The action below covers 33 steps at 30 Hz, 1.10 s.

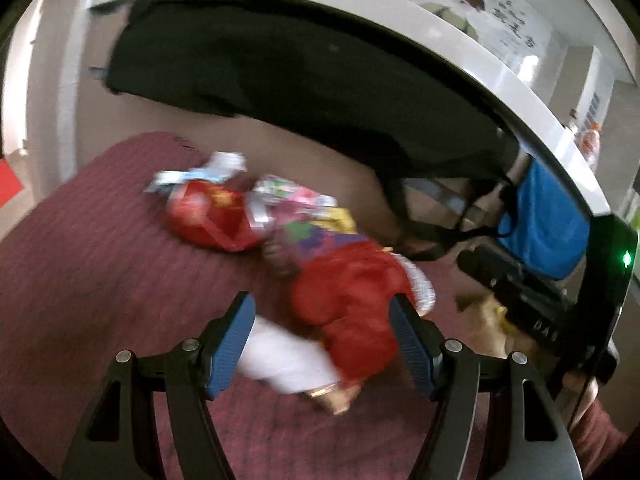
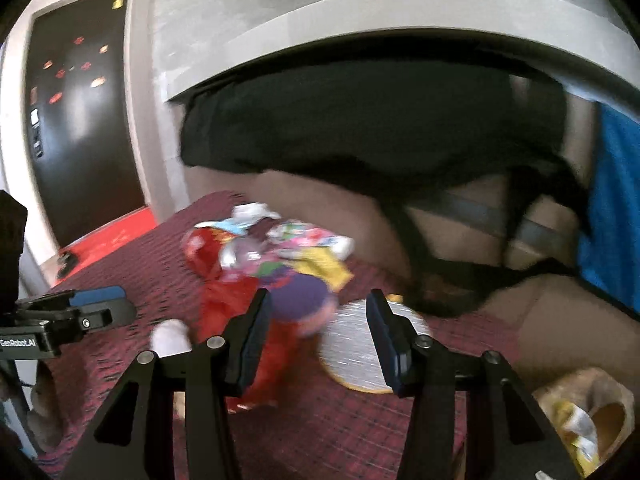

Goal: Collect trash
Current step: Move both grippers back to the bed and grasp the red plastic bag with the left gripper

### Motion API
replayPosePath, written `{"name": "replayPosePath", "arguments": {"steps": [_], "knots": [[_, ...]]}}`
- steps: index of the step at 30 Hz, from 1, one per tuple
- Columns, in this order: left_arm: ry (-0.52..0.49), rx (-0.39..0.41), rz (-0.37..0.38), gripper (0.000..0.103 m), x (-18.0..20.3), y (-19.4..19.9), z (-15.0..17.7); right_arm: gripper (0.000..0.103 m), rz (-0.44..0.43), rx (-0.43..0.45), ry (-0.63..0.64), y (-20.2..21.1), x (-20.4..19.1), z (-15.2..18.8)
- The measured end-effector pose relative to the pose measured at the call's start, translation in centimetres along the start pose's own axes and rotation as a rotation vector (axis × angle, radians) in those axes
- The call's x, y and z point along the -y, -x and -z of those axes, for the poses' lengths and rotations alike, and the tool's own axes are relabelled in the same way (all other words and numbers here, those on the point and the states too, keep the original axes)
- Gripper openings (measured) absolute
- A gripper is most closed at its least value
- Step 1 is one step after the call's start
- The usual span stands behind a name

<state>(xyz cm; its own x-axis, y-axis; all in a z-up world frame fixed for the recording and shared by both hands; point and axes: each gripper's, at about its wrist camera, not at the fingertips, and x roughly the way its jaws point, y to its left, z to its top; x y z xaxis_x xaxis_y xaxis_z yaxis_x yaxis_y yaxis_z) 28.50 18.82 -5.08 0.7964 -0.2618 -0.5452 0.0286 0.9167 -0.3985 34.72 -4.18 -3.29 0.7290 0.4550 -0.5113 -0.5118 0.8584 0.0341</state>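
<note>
A heap of trash lies on a maroon mat (image 1: 100, 260): red wrappers (image 1: 208, 216), a pink patterned packet (image 1: 292, 200) and white-blue paper (image 1: 220, 166). My left gripper (image 1: 324, 344) is open and low over the mat, with a crumpled red wrapper (image 1: 352, 312) and a white tissue (image 1: 280, 356) lying between its fingers. My right gripper (image 2: 320, 340) is open too. A purple wrapper (image 2: 300, 300) and a round silver lid (image 2: 356, 352) lie just past its tips. The left gripper (image 2: 96, 304) also shows at the left edge of the right wrist view. Both views are blurred.
A black bag (image 2: 360, 128) hangs under a white tabletop (image 2: 320, 20), with black straps and a blue cloth (image 2: 612, 208) to its right. A brown paper bag (image 2: 588, 408) holding yellow scraps sits at the right. A dark door (image 2: 76, 100) stands at the far left.
</note>
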Motion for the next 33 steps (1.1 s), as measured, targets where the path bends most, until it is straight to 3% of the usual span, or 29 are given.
{"name": "replayPosePath", "arguments": {"steps": [4, 10, 15, 18, 21, 24, 30, 33], "knots": [[0.031, -0.035, 0.012, 0.070, 2.4, -3.7, -0.7, 0.046, 0.015, 0.000, -0.078, 1.1, 3.1, 1.3], [0.052, -0.107, -0.107, 0.076, 2.1, -8.5, -0.5, 0.046, 0.022, 0.009, -0.135, 2.9, 6.0, 3.4], [0.119, -0.150, -0.113, 0.078, 0.5, -9.3, 0.4, 0.046, 0.033, -0.002, -0.124, 3.3, 6.3, 4.6], [0.152, -0.177, -0.101, 0.073, 0.2, -9.2, 0.4, 0.046, 0.015, -0.006, -0.129, 3.2, 6.0, 4.3], [0.145, -0.158, -0.083, 0.065, 0.3, -7.3, -0.2, 0.046, -0.023, -0.015, -0.113, 2.8, 5.0, 3.4], [0.112, -0.073, -0.085, 0.065, 0.0, -3.3, -1.1, 0.046, -0.067, -0.048, -0.069, 1.4, 3.3, 2.4], [0.052, 0.085, -0.206, 0.065, -2.6, 4.3, -1.8, 0.046, -0.147, -0.132, -0.069, -4.3, 0.2, 0.2], [0.046, 0.121, -0.238, 0.065, -4.2, 6.2, -1.8, 0.046, -0.170, -0.173, -0.090, -7.7, -0.6, -0.6]]}}
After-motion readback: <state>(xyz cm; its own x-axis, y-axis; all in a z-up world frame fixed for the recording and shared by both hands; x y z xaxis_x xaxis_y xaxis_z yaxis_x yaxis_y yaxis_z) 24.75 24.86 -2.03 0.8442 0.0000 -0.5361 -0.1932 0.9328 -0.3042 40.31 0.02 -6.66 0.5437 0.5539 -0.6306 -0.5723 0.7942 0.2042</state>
